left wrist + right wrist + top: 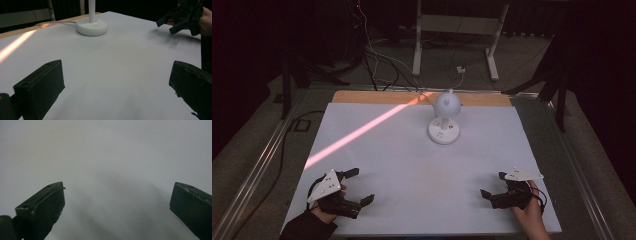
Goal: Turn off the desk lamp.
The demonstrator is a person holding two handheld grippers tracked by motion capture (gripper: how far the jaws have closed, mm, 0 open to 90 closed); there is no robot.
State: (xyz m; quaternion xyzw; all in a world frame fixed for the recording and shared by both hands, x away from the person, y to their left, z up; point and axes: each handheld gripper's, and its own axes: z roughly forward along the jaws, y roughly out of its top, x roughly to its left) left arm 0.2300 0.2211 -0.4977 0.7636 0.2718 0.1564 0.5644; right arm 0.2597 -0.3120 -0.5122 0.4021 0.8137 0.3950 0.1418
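Note:
A small white desk lamp (444, 120) with a round head and a round base (91, 26) stands at the back middle of the white table (412, 165). At the front left, my left gripper (361, 186) rests open on the table, nothing between its jaws (117, 82). At the front right, a hand holds my right gripper (493, 185), also open and empty, its jaws turned toward the table's middle. The right gripper view has my right gripper (117, 205) looking down at bare white tabletop. The left gripper view also catches the right gripper (172, 21) at its upper right.
A pinkish streak of light (362, 131) crosses the table's back left. A wooden strip (377, 97) edges the table's far side. Beyond it lie cables (382, 70) and a white stand's legs (454, 45) on the floor. The surroundings are dark.

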